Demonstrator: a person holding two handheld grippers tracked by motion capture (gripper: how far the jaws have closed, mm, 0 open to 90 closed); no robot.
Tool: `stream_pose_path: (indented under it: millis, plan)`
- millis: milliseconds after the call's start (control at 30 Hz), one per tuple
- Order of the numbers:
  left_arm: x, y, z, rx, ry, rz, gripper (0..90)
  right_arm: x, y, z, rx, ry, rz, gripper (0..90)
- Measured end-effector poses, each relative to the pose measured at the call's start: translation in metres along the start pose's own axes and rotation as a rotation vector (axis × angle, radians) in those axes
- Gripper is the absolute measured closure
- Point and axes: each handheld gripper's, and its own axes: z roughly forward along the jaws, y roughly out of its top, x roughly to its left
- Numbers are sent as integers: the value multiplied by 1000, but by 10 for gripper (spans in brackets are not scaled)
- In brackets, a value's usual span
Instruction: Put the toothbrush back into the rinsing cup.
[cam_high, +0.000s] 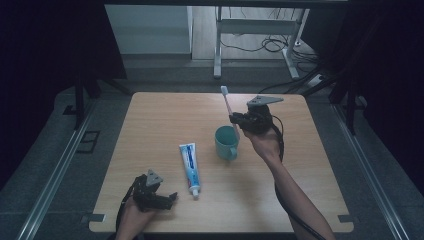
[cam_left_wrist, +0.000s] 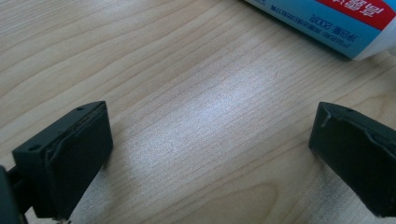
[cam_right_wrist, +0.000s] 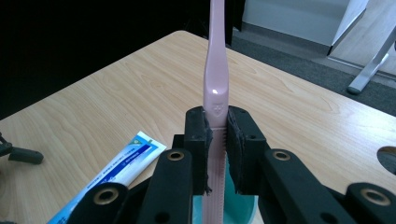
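My right gripper (cam_high: 235, 120) (cam_right_wrist: 217, 140) is shut on a pink toothbrush (cam_high: 228, 107) (cam_right_wrist: 216, 70), which it holds upright with the bristle head at the top. The brush's lower end hangs over the teal mug (cam_high: 226, 142) (cam_right_wrist: 233, 207) standing mid-table. A blue and white toothpaste tube (cam_high: 190, 167) (cam_right_wrist: 116, 175) (cam_left_wrist: 336, 23) lies flat left of the mug, cap toward the near edge. My left gripper (cam_high: 167, 197) (cam_left_wrist: 210, 154) rests near the table's front left edge, open, with bare wood between its jaws and the tube just beyond them.
The wooden table (cam_high: 160, 115) has dark floor on both sides. Beyond its far edge stand a white desk frame (cam_high: 260, 30) and loose cables (cam_high: 272, 45). A small round hole (cam_right_wrist: 387, 158) marks the tabletop at the right in the right gripper view.
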Motion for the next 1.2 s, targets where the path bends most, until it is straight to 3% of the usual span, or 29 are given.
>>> stream_pose_path:
  millis: [467, 1200]
  plan:
    - [0, 0, 0, -1, 0, -2, 0, 4, -13, 20, 22, 7, -18, 784]
    - [0, 0, 0, -1, -1, -2, 0, 1, -44, 41, 69, 12, -5, 783]
